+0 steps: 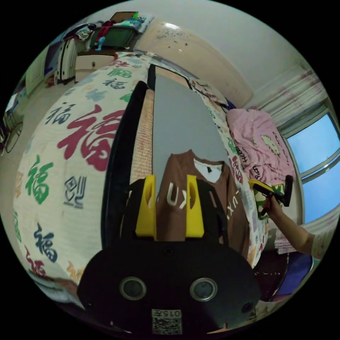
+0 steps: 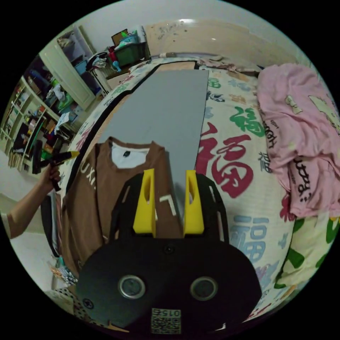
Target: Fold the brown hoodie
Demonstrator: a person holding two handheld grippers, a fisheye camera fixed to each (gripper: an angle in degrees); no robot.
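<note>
The brown hoodie (image 1: 177, 166) with white lettering lies flat on a grey board (image 1: 180, 120), neck opening toward the far end. In the left gripper view my left gripper (image 1: 170, 179) is open, its yellow jaws apart and holding nothing, with the hoodie behind them. A hand holds the right gripper (image 1: 272, 191) out beyond the hoodie's right side. In the right gripper view my right gripper (image 2: 169, 172) is open and holds nothing; the hoodie (image 2: 106, 191) and the board's edge (image 2: 163, 106) are behind the jaws. A hand holds the left gripper (image 2: 53, 157) off to the left.
The board rests on a bed with a cream sheet printed with large coloured characters (image 1: 71, 141) (image 2: 230, 159). A pink blanket (image 1: 258, 141) (image 2: 301, 134) is bunched beside the board. A window (image 1: 311, 170), cluttered shelves (image 2: 24, 120) and a dresser (image 1: 92, 60) surround the bed.
</note>
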